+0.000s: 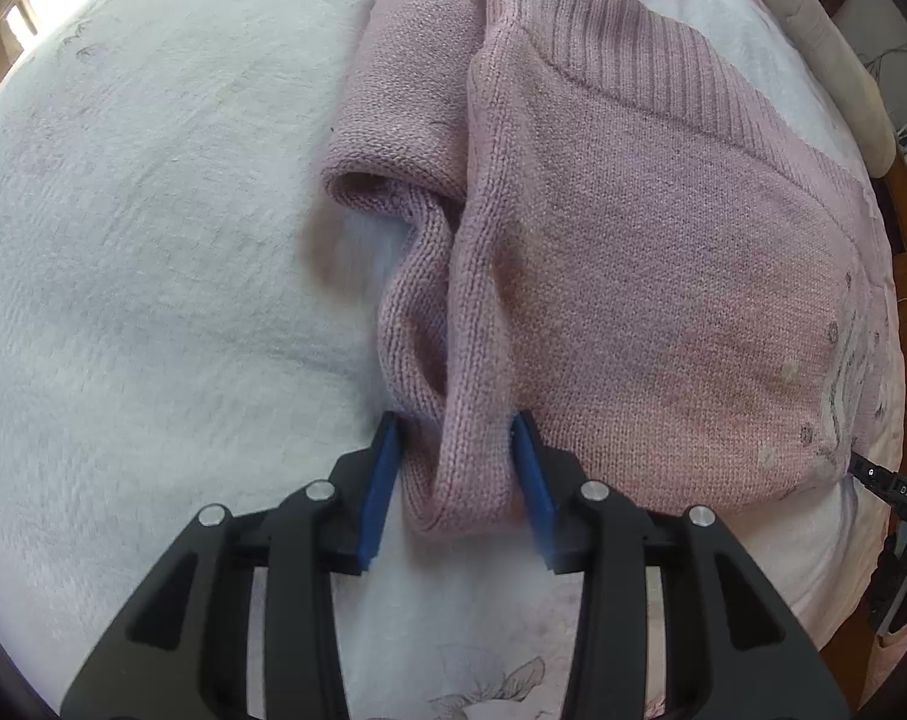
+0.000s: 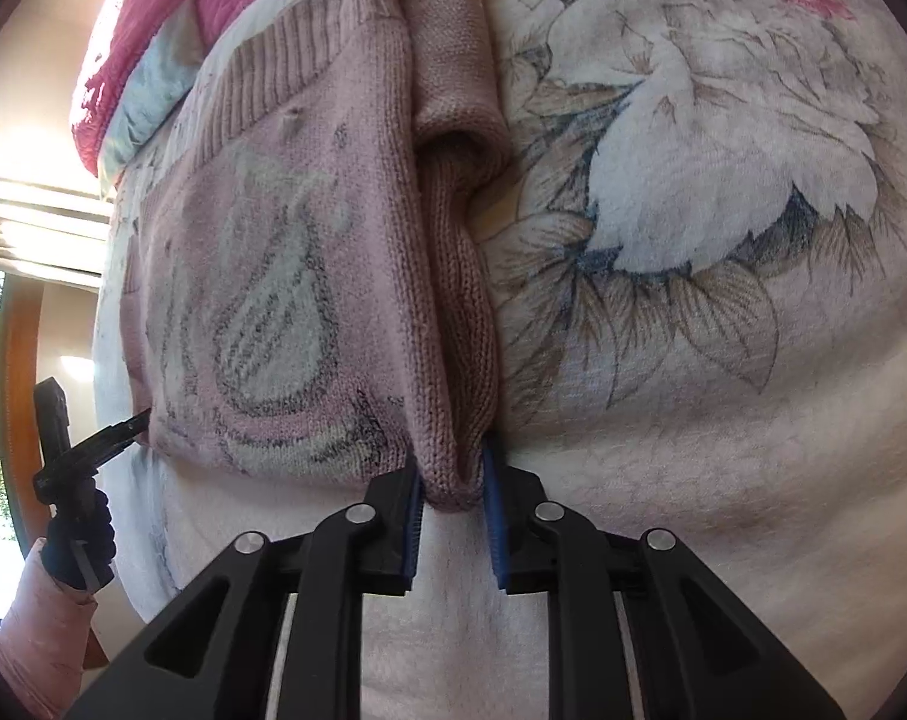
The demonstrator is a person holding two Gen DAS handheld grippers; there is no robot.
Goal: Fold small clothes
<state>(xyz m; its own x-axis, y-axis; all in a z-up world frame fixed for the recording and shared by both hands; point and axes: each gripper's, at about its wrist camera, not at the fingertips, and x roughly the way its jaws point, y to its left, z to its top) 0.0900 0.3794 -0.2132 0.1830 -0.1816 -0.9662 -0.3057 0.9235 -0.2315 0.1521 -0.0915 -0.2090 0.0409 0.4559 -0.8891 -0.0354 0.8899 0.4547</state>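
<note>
Between the blue pads of each claw, left claw [image 1: 456, 480] and right claw [image 2: 453, 495] are pinching opposite corners of the pink knit sweater [image 1: 633, 252], lying ahead on the floral bedspread [image 2: 723, 180], so its sleeve-folded edges are staying tucked for folding.

Bed [image 1: 123, 252] — covered with a pale plush blanket [image 2: 723, 450] printed with large flowers and leaves. On it lay a pink knit sweater [image 1: 633, 252], spread flat, ribbed hem at the far end, one sleeve [image 1: 405, 90] folded alongside the body. Beyond it, at the far edge — a bright pink textured cloth [image 2: 171, 6].
</note>
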